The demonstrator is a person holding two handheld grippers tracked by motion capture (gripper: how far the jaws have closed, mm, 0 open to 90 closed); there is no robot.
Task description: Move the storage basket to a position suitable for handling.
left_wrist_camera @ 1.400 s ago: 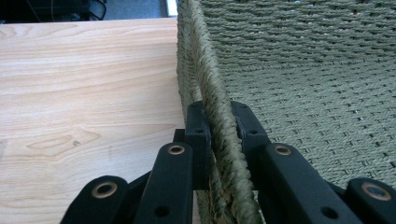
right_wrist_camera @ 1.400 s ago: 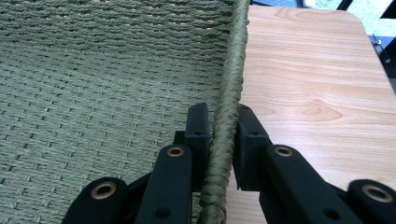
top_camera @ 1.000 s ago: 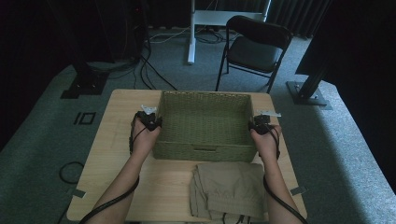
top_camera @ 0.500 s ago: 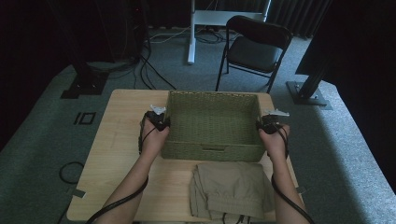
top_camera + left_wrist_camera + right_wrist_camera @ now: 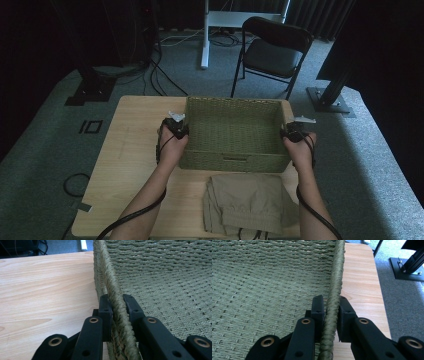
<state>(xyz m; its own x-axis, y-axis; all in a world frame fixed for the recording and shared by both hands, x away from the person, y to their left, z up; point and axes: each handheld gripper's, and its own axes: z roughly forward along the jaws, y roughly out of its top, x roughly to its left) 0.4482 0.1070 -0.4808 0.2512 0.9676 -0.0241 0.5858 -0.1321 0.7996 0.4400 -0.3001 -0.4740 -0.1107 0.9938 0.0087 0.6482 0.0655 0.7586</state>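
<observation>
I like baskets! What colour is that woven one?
The woven basket is olive green, with a braided rim; the left gripper view shows it best.

Basket [image 5: 232,131] on table [image 5: 135,150], folded cloth [image 5: 247,202] before it.

High view: above, facing forward and down over table [image 5: 130,165]. Gripper views: very close along jaws, each apparently facing away from person; shared with high view: basket [image 5: 232,131] [image 5: 160,277] [image 5: 262,277] rims.

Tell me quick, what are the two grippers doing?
Left gripper: shut on the basket rim.
Right gripper: shut on the basket's other rim.
</observation>
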